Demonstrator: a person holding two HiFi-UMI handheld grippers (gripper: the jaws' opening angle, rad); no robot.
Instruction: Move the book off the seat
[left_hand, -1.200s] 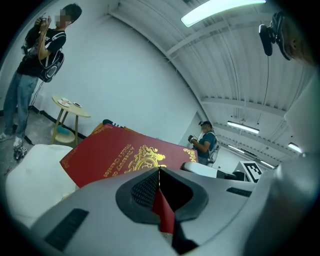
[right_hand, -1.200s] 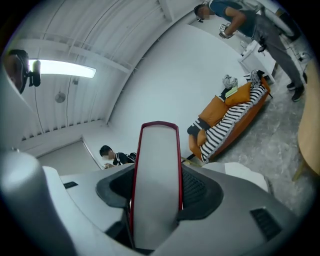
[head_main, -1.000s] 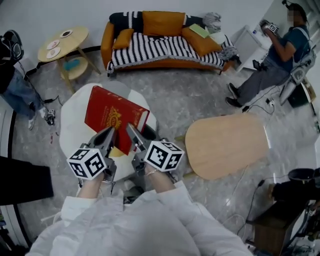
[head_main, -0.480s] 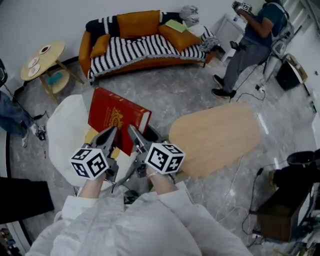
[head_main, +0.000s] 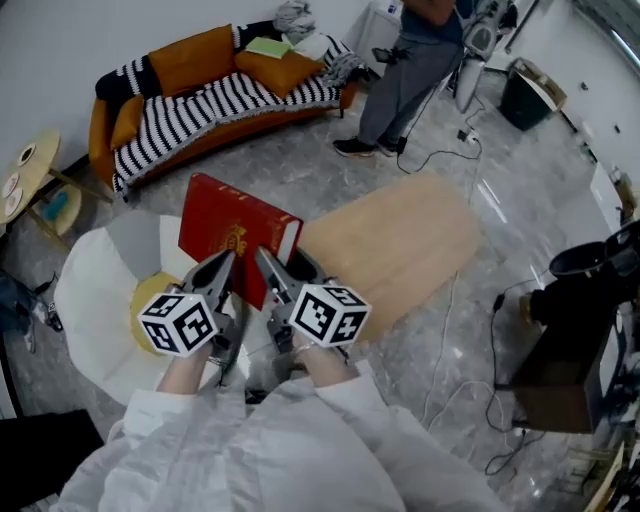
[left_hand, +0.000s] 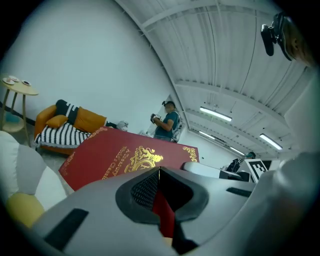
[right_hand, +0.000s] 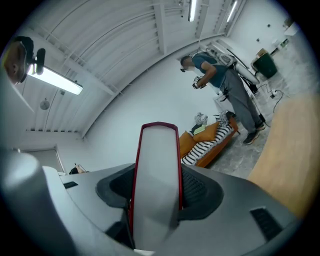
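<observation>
A thick red book with gold print is held in the air in front of me, tilted, clear of the white seat with its yellow cushion. My left gripper is shut on the book's near edge, and my right gripper is shut on it just beside. In the left gripper view the red cover spreads out beyond the jaws of the left gripper. The right gripper view shows the book's pale page edge clamped upright between the pads.
A light wooden table lies right of the book. Further back stand an orange sofa with a striped throw and a person. Cables trail on the marble floor, and dark equipment stands at the right.
Both grippers carried the book to the right. The white seat has slid out to the left from under it, and the wooden table now lies close beside the book.
</observation>
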